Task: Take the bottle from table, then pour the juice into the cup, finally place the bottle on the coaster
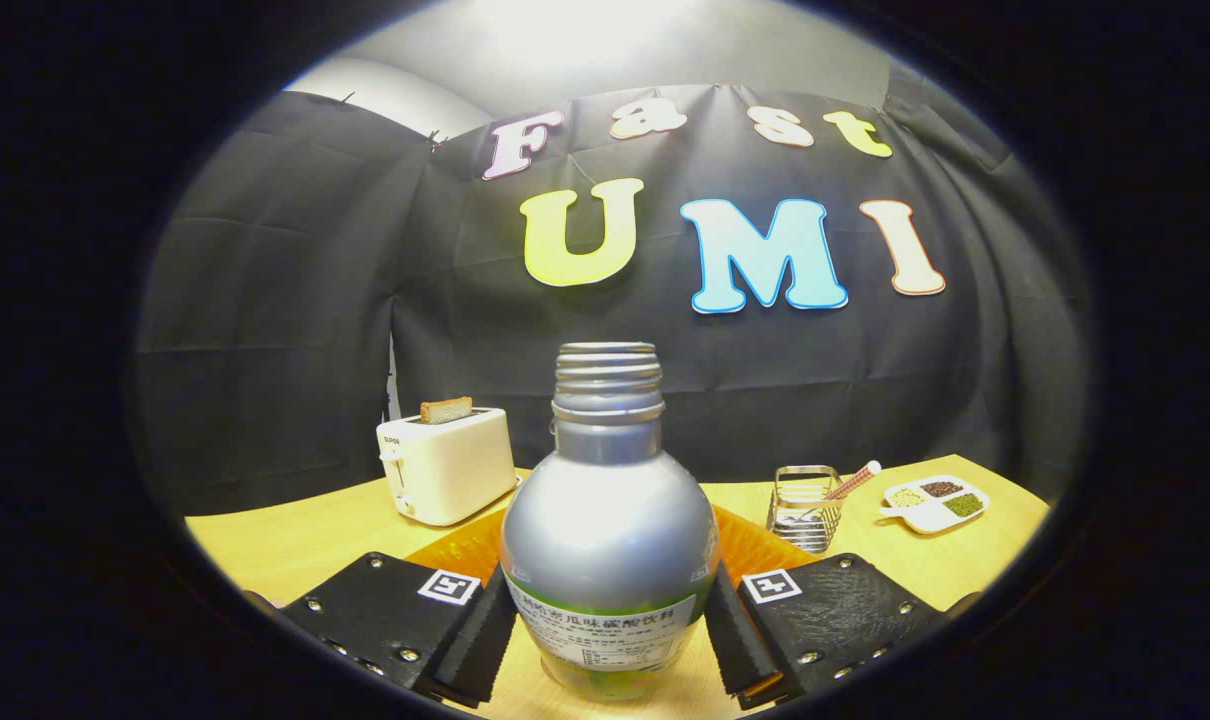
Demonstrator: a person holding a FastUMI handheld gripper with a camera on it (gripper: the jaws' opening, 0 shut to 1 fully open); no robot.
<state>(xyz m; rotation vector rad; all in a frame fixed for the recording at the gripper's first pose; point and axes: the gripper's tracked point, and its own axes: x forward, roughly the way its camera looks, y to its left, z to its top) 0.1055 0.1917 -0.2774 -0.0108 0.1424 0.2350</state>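
Note:
A silver bottle (607, 530) with a threaded open neck and a green and white label stands upright between my fingers. My gripper (610, 630) is shut on the bottle, with both pads pressed against its lower body. An orange coaster (465, 553) lies on the wooden table (295, 545) right behind the bottle, mostly hidden by it.
A cream toaster (447, 465) with a slice of toast in it stands beyond the left finger. Beyond the right finger are a wire holder (805, 508) with a stick in it and a white divided dish (935, 502) of grains. Black cloth closes the back.

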